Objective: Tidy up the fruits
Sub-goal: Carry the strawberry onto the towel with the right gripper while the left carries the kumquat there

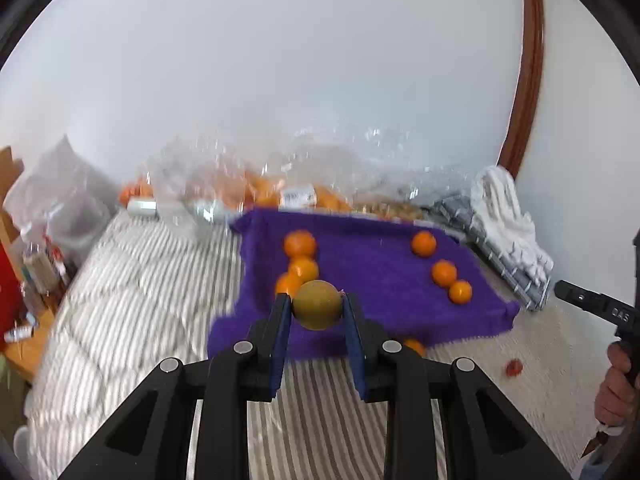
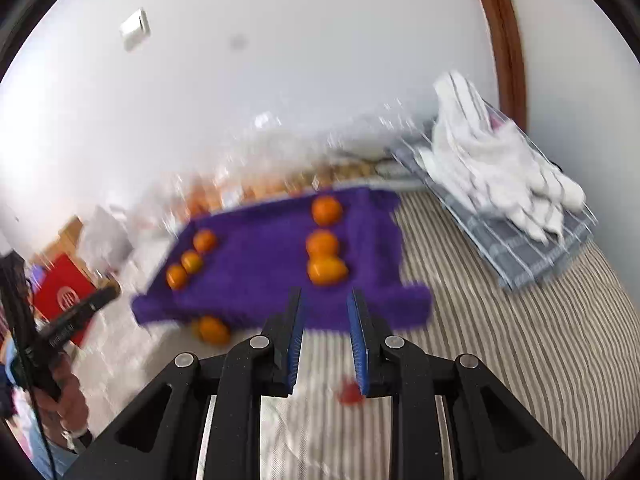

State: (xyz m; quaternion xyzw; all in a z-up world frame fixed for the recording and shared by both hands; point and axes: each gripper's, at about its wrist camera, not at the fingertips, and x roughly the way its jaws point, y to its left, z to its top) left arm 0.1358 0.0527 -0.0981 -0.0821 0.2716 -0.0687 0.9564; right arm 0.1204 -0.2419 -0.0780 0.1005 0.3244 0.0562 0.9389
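Observation:
My left gripper [image 1: 316,308] is shut on a round yellow-green fruit [image 1: 317,305] and holds it above the near edge of a purple cloth [image 1: 372,264]. On the cloth lie two rows of oranges: three at its left [image 1: 300,245] and three at its right [image 1: 444,273]. One more orange [image 1: 414,347] lies just off the cloth's near edge. A small red fruit [image 1: 513,368] lies on the striped bedding. My right gripper [image 2: 324,312] is open and empty, above the bedding near the cloth [image 2: 260,264]; the red fruit [image 2: 351,393] lies under its right finger.
Clear plastic bags of oranges [image 1: 256,188] lie along the wall behind the cloth. A wire rack with a white towel [image 2: 496,164] sits at the right. A red box [image 2: 60,296] and clutter stand at the left bed edge.

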